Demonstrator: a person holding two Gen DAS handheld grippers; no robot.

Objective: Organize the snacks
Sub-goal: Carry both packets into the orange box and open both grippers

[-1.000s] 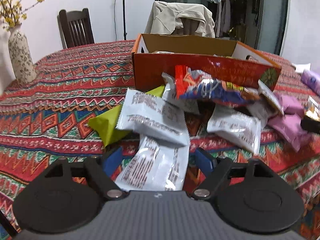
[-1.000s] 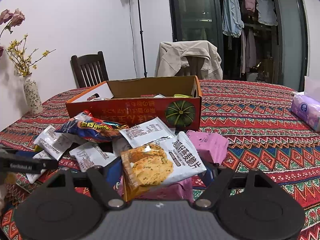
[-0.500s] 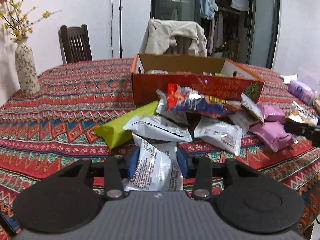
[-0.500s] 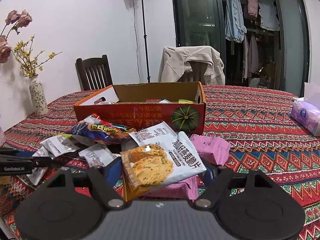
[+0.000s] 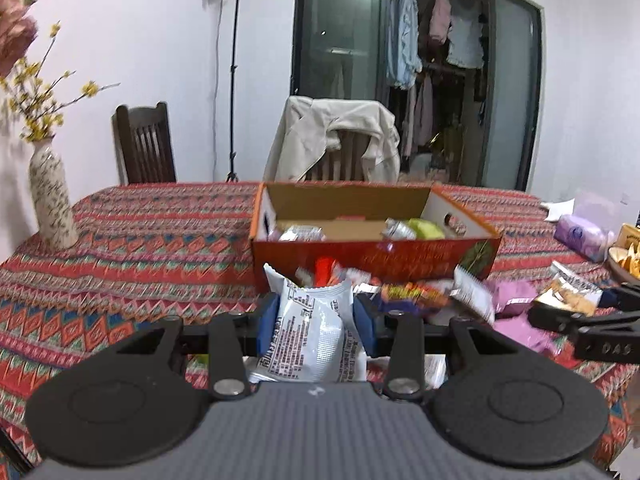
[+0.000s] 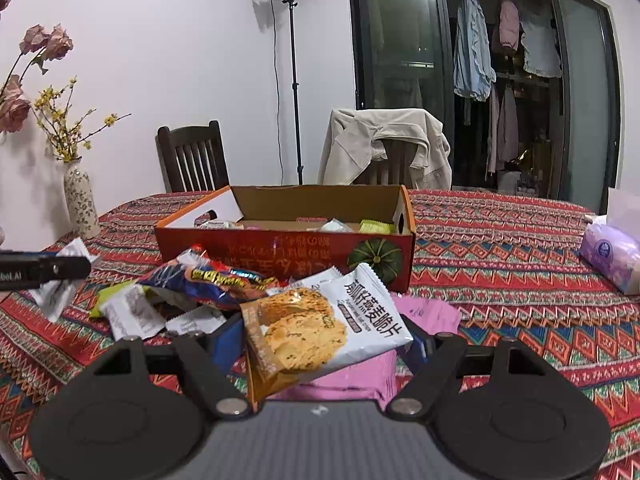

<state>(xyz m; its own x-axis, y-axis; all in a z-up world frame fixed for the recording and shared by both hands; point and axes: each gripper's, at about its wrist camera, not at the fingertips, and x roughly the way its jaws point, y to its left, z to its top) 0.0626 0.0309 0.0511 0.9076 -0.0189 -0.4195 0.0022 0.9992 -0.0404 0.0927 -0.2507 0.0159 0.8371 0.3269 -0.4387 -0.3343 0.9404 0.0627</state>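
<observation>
The left gripper (image 5: 316, 322) has its jaws squeezed tight on a silver snack packet (image 5: 310, 336), one blue pad on each side. The packet is held up off the tabletop (image 5: 160, 240), and it stands up tall so it can go over the wall of the orange box (image 5: 372, 256). The box sits just behind the pile with its top open, and a few snacks already lie inside, so this looks like the place where the snacks go.

The right gripper (image 6: 326, 334) has a cracker bag (image 6: 320, 328) between its jaws, with the pads set wide because the bag is wide. It looks held, ready to go in too. A pink packet (image 6: 428, 314) lies under it. More snacks lie loose in front of the box, so much is left to tidy
</observation>
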